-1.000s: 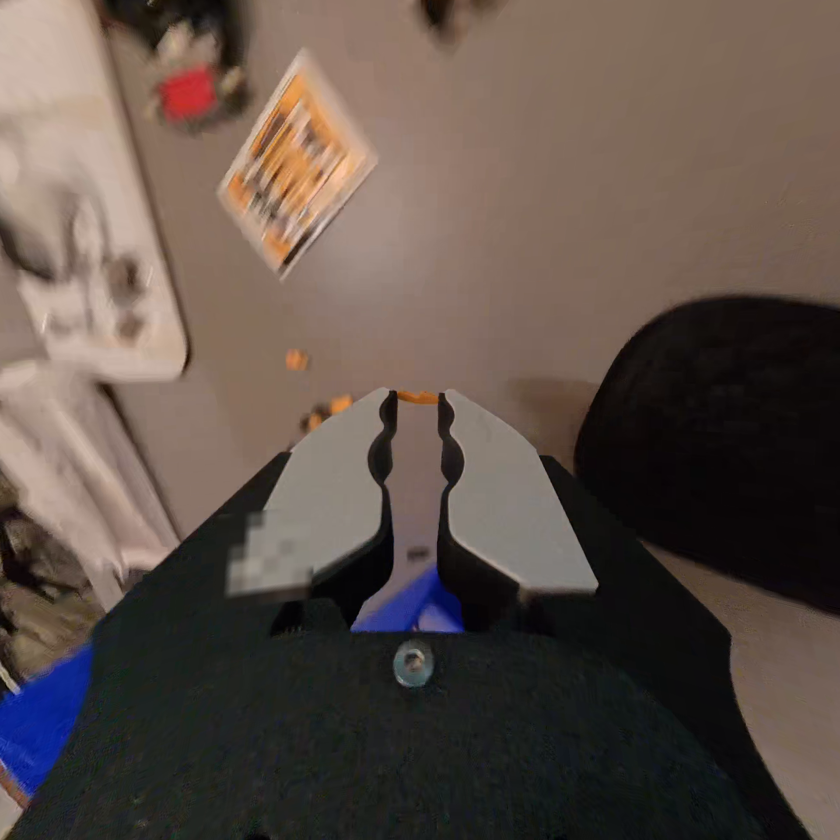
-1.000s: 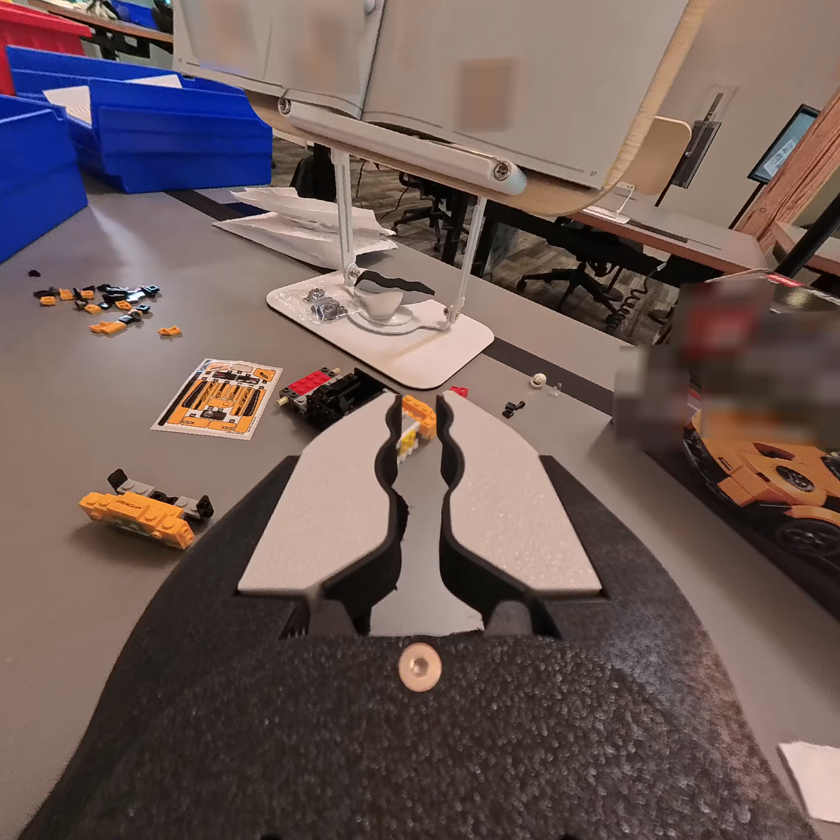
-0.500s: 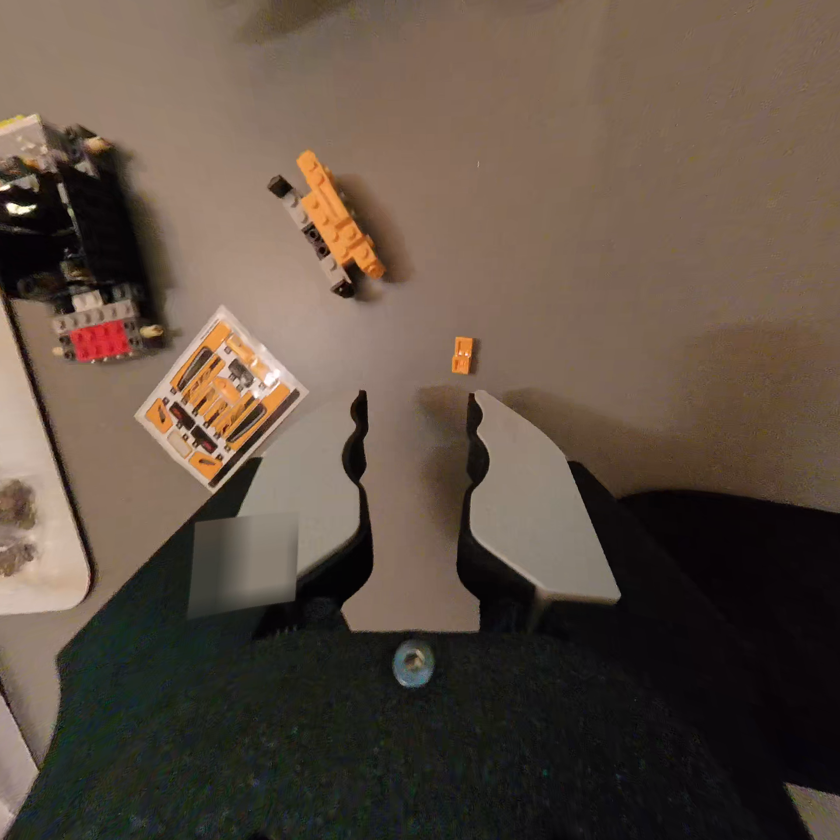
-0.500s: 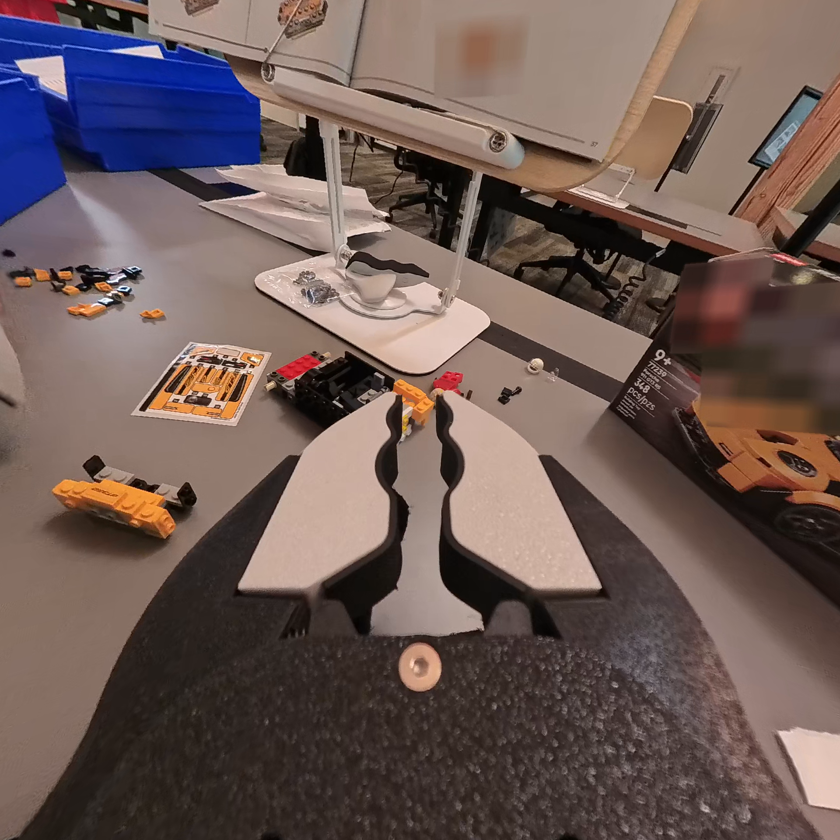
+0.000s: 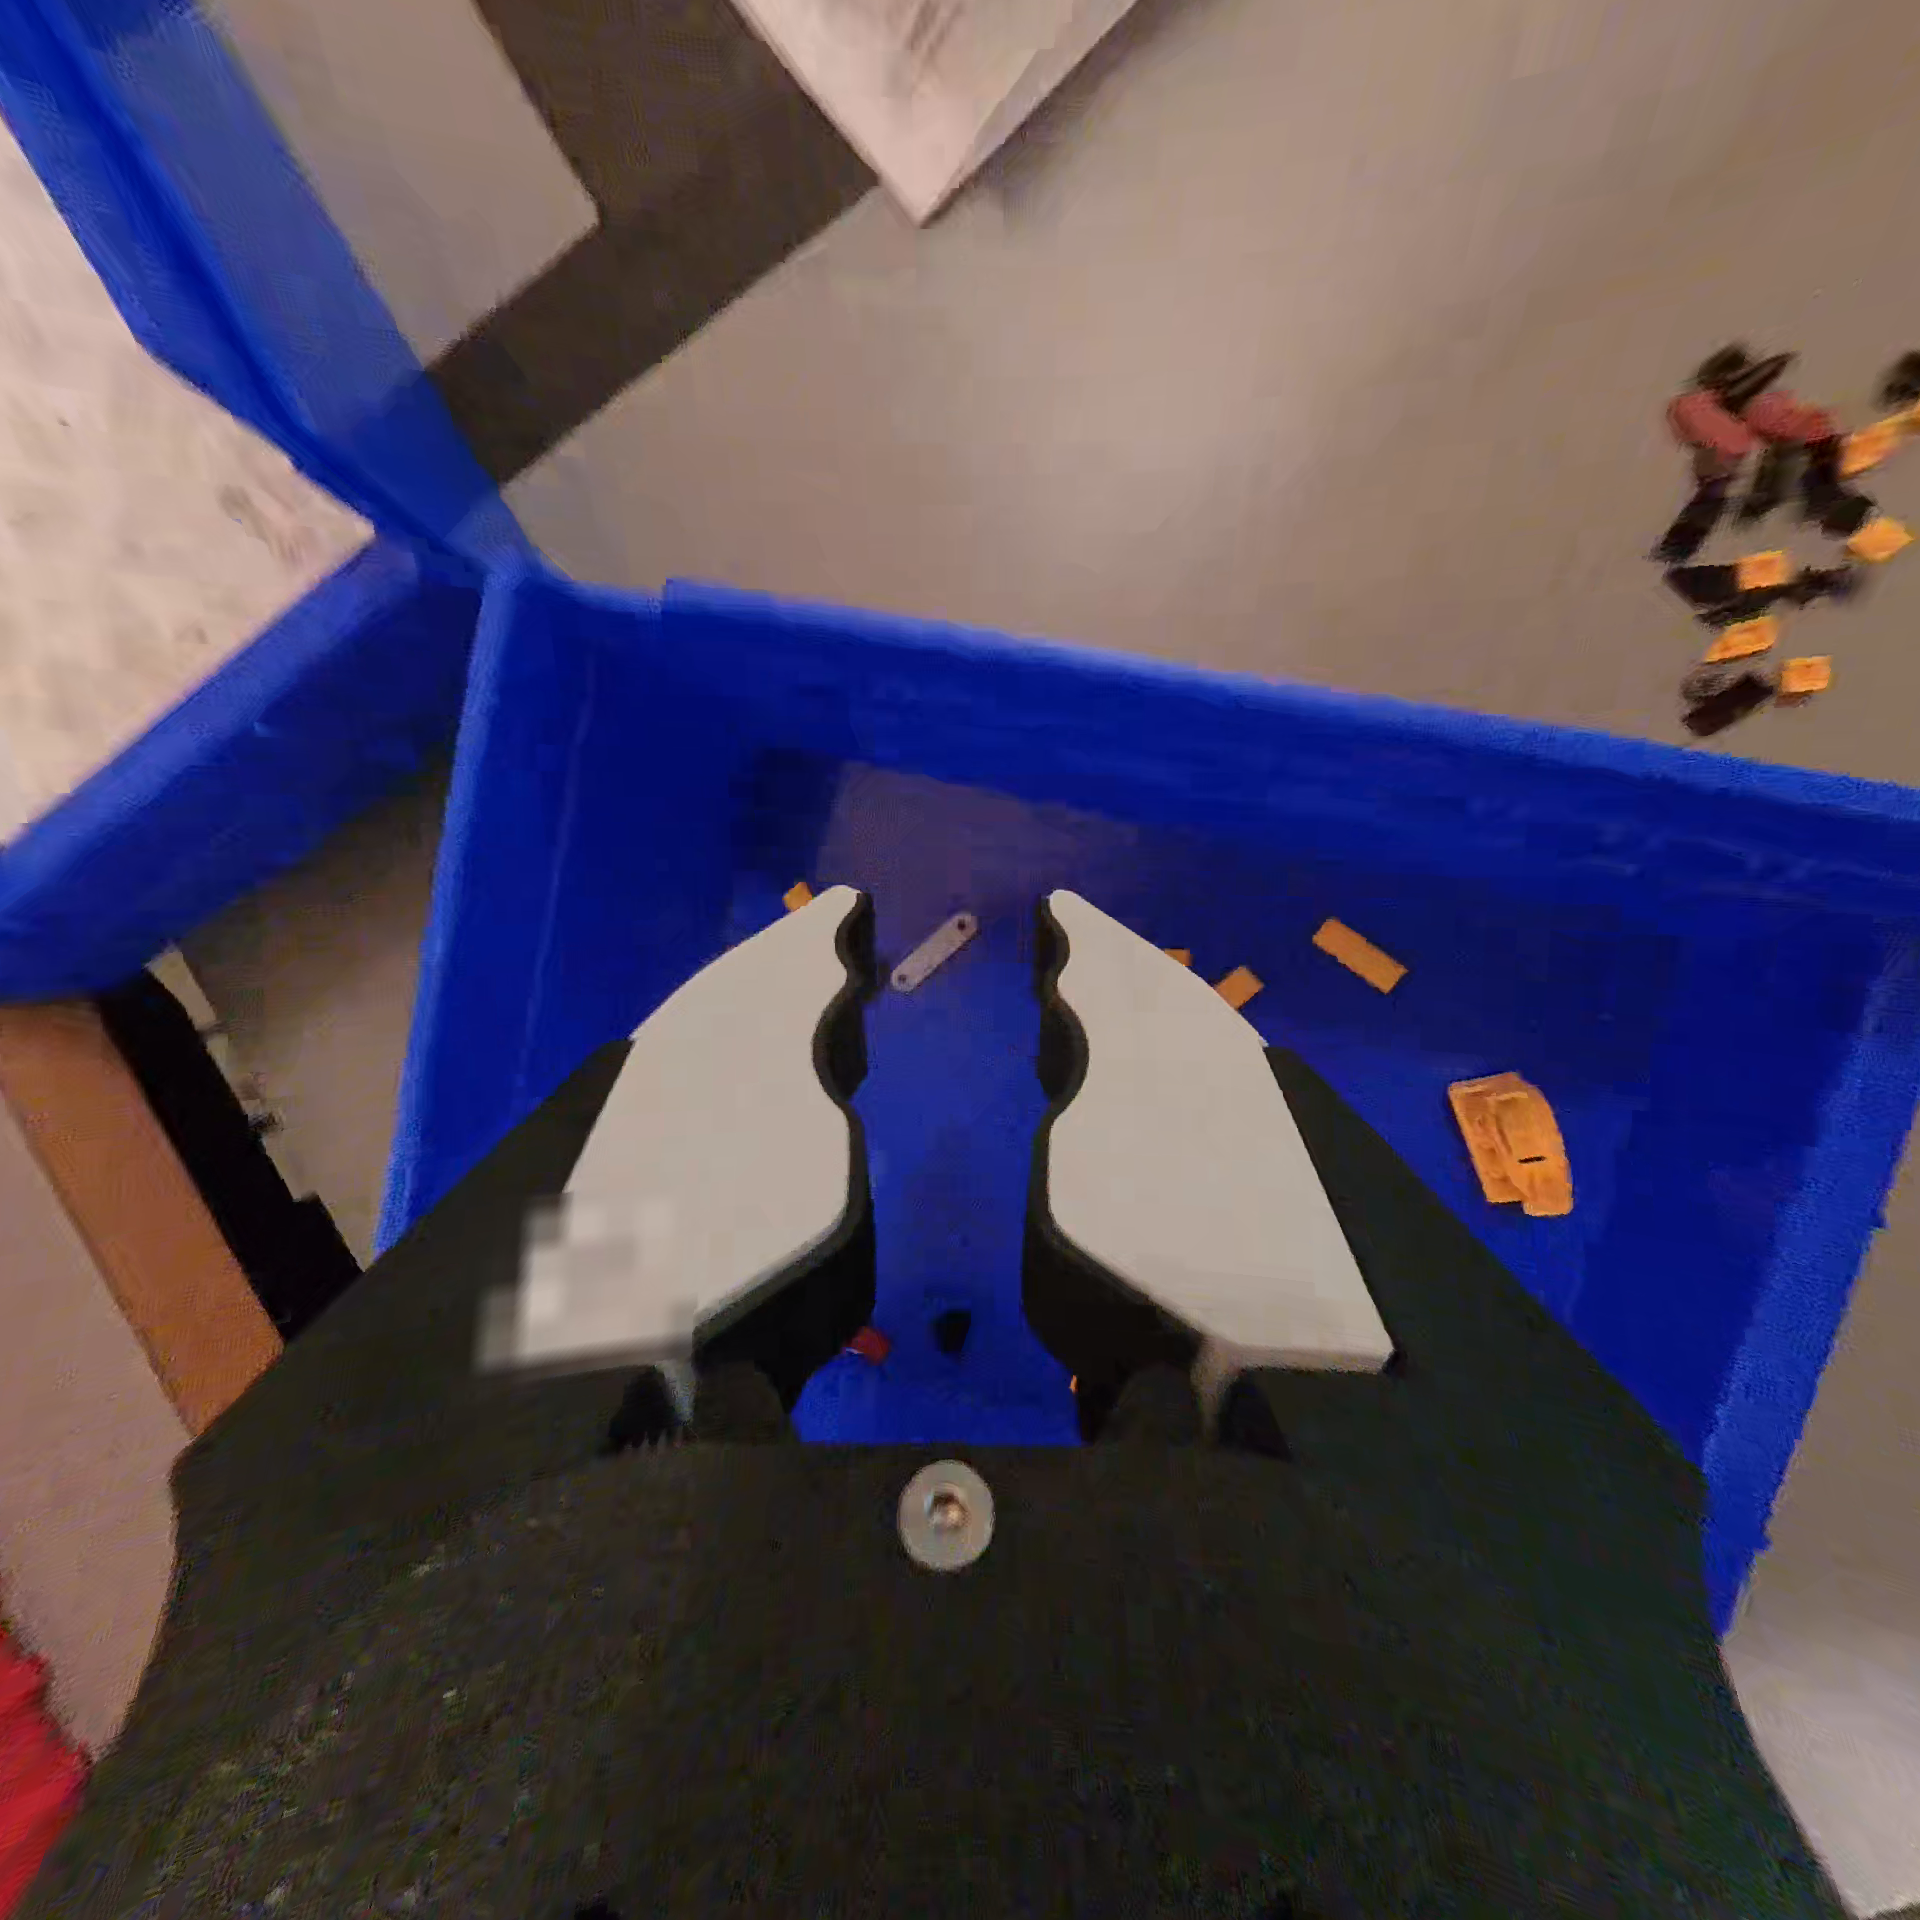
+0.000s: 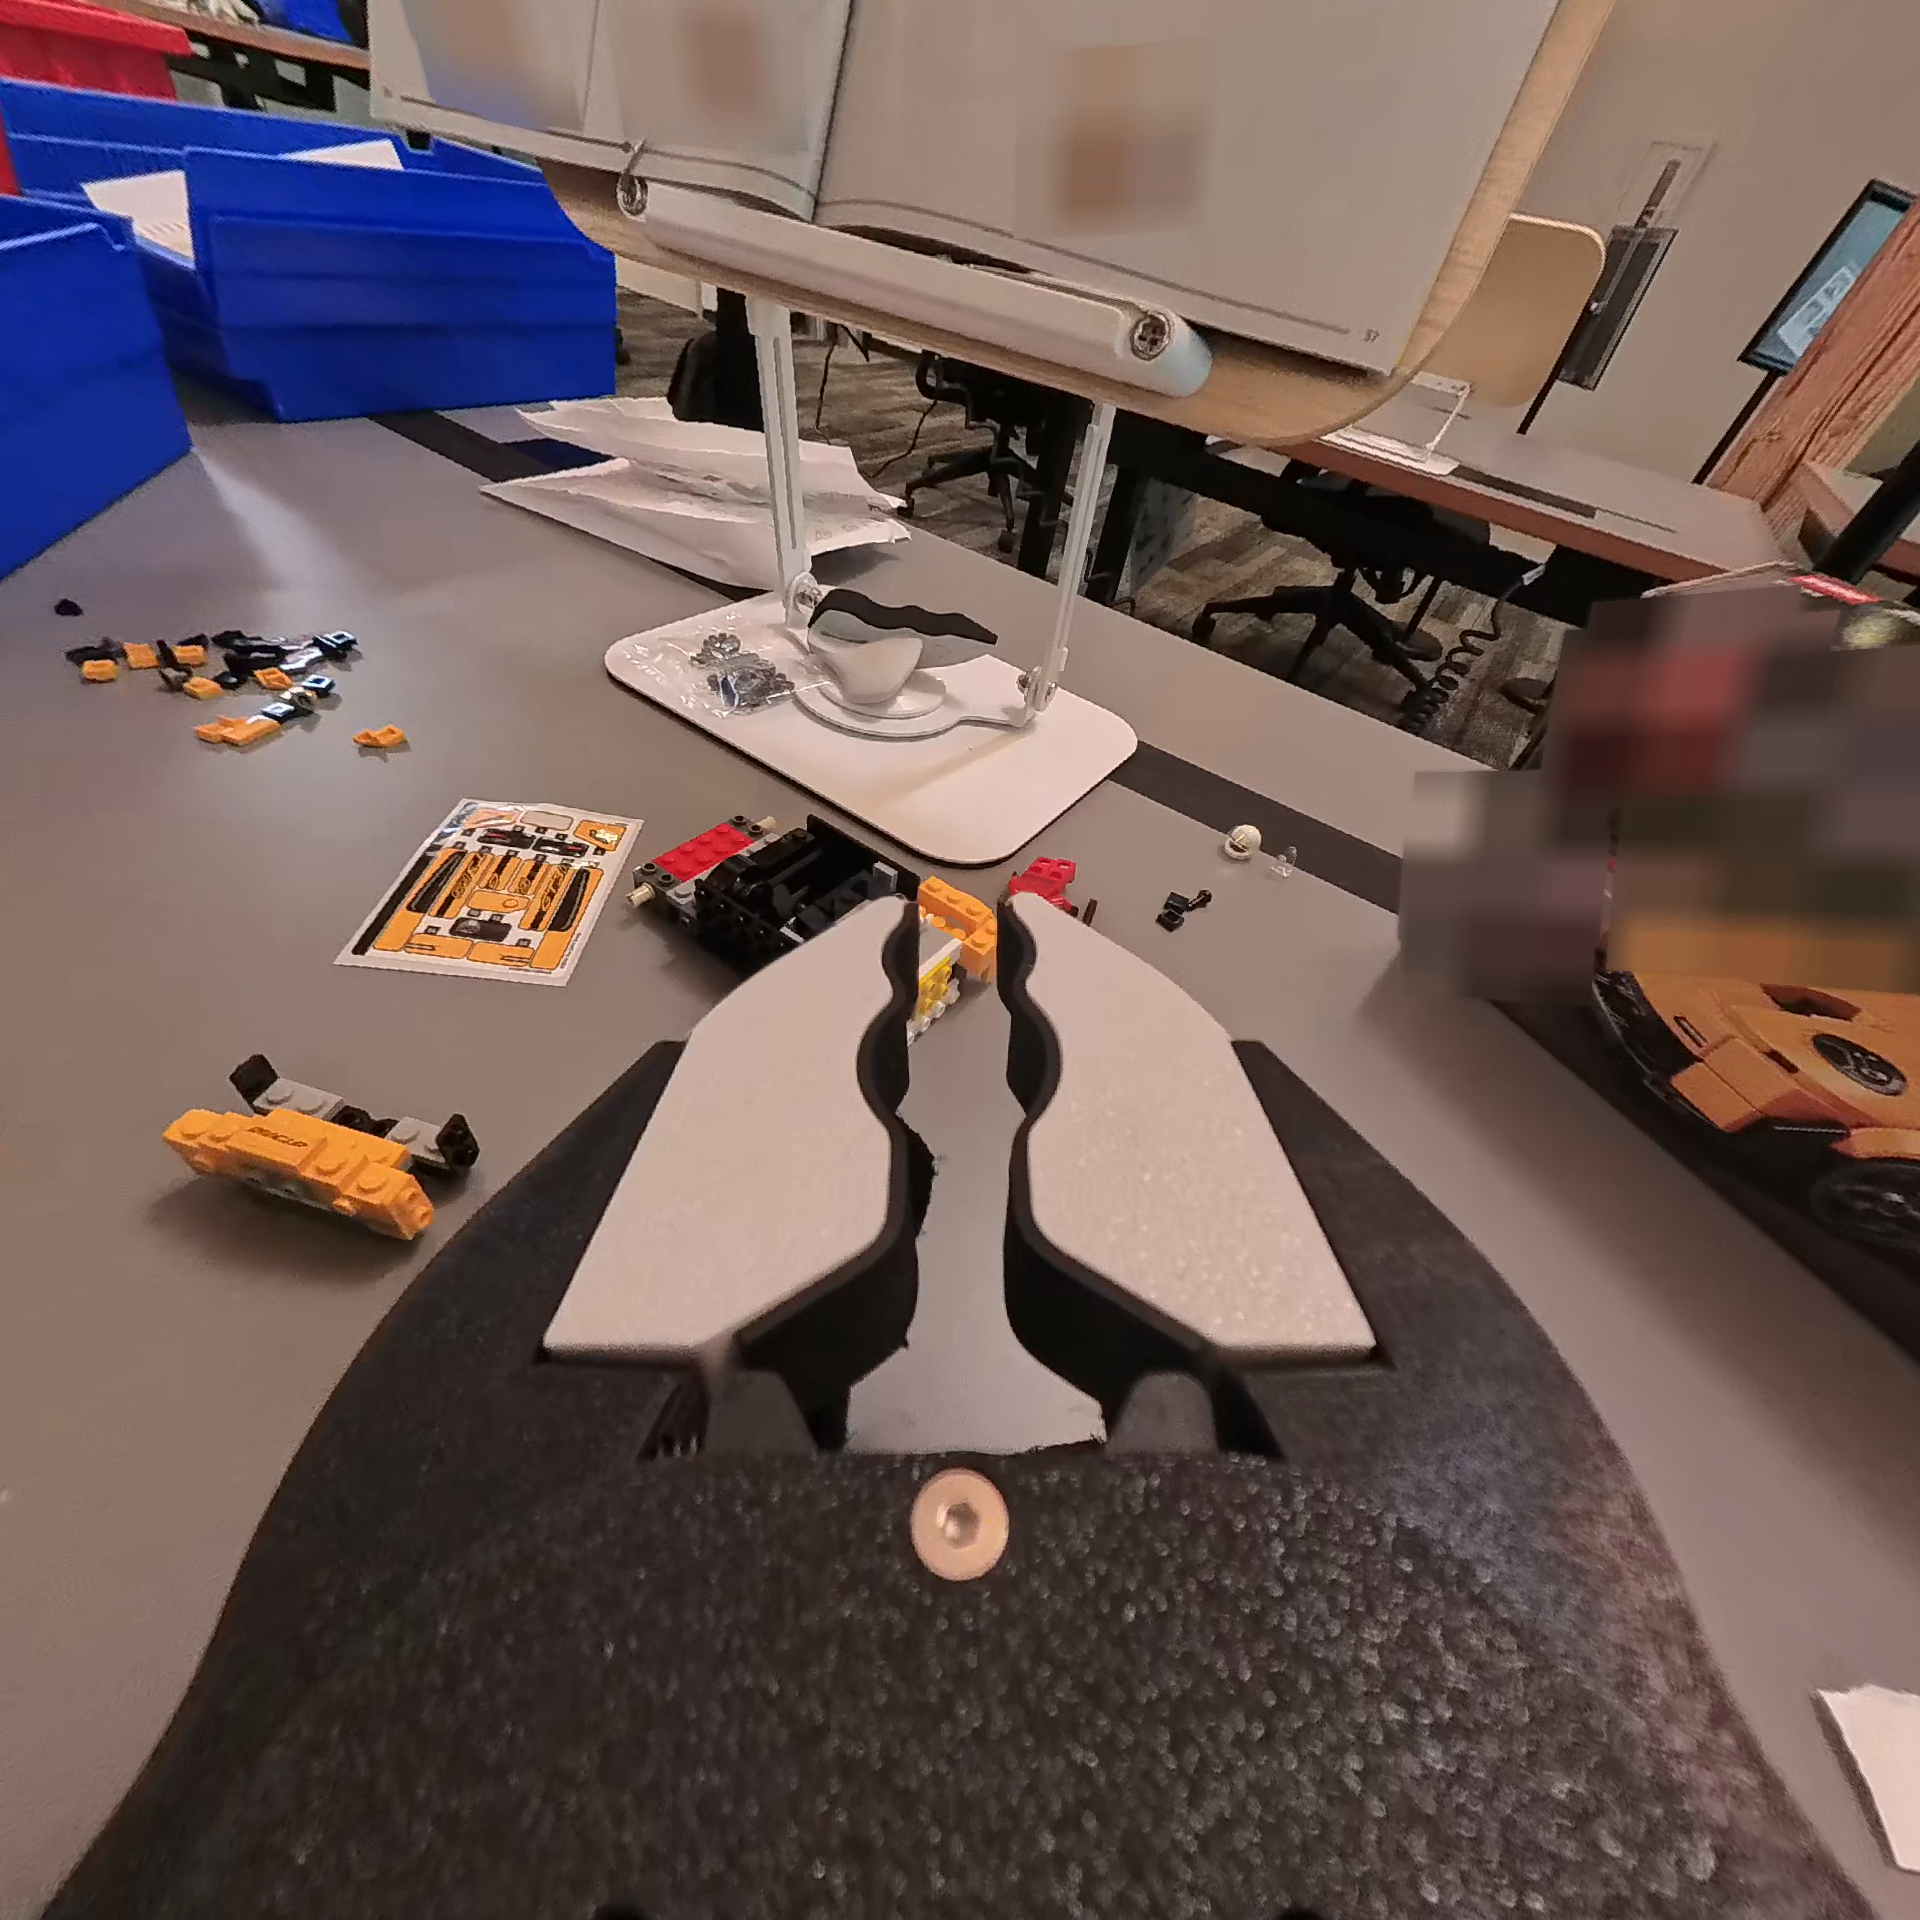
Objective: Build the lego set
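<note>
Over blue bin (image 5: 1039, 717): left tongs (image 5: 951, 914) (apart, w/o load)

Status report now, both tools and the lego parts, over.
Left tool open, empty, above blue plastic bin with loose orange pieces. Right tool narrowly open, empty, low over grey table; black-and-red lego chassis just ahead. Nothing blocking.
</note>
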`<state>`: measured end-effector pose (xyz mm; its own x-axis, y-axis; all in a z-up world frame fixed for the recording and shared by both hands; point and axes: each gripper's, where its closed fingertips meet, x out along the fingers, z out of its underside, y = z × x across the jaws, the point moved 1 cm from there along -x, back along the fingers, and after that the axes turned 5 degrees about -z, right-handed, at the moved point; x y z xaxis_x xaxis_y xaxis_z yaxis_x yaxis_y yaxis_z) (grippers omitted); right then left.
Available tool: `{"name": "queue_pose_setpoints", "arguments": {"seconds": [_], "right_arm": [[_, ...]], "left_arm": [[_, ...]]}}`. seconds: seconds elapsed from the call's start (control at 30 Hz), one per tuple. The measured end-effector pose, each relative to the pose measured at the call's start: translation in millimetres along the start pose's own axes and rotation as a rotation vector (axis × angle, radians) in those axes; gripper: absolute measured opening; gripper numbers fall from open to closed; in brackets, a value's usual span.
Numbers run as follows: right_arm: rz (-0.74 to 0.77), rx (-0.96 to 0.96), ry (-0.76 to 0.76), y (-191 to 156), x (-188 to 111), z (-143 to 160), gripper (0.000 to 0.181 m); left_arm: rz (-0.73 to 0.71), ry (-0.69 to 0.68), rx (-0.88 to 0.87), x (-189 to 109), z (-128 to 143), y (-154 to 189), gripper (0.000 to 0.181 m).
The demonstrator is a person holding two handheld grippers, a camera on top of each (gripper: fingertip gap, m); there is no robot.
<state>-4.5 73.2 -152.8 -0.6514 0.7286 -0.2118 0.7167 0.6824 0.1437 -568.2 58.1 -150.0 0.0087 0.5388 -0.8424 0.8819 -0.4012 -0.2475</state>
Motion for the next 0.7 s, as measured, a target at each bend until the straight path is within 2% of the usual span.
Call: {"name": "queue_pose_setpoints", "arguments": {"seconds": [0.07,0.17,0.43,0.47,0.5,0.6,0.7], "right_arm": [[0.001,0.005,-0.005,0.4,0.7,1.8,0.014],[-0.002,0.008,-0.01,0.4,1.3,3.2,0.014],[-0.006,0.008,-0.011,0.3,1.3,3.6,0.014],[-0.006,0.006,-0.01,0.3,1.2,3.6,0.014],[-0.005,0.006,-0.012,0.3,1.3,3.9,0.014],[-0.005,0.011,-0.015,0.8,1.3,4.8,0.014],[-0.003,0.01,-0.003,1.3,-0.2,1.4,0.014]], "left_arm": [[-0.02,-0.098,-0.073,26.0,20.6,-17.1,0.028],[0.019,-0.147,-0.201,53.9,26.9,-19.7,0.029],[-0.034,-0.309,-0.372,92.9,49.5,-32.2,0.029],[-0.026,-0.289,-0.4,94.8,46.4,-31.9,0.015],[-0.019,-0.289,-0.42,96.1,46.2,-31.2,0.009],[-0.009,-0.34,-0.394,89.8,49.4,-28.2,0.008],[0.004,-0.285,-0.322,59.3,30.2,-22.5,0.009]]}}
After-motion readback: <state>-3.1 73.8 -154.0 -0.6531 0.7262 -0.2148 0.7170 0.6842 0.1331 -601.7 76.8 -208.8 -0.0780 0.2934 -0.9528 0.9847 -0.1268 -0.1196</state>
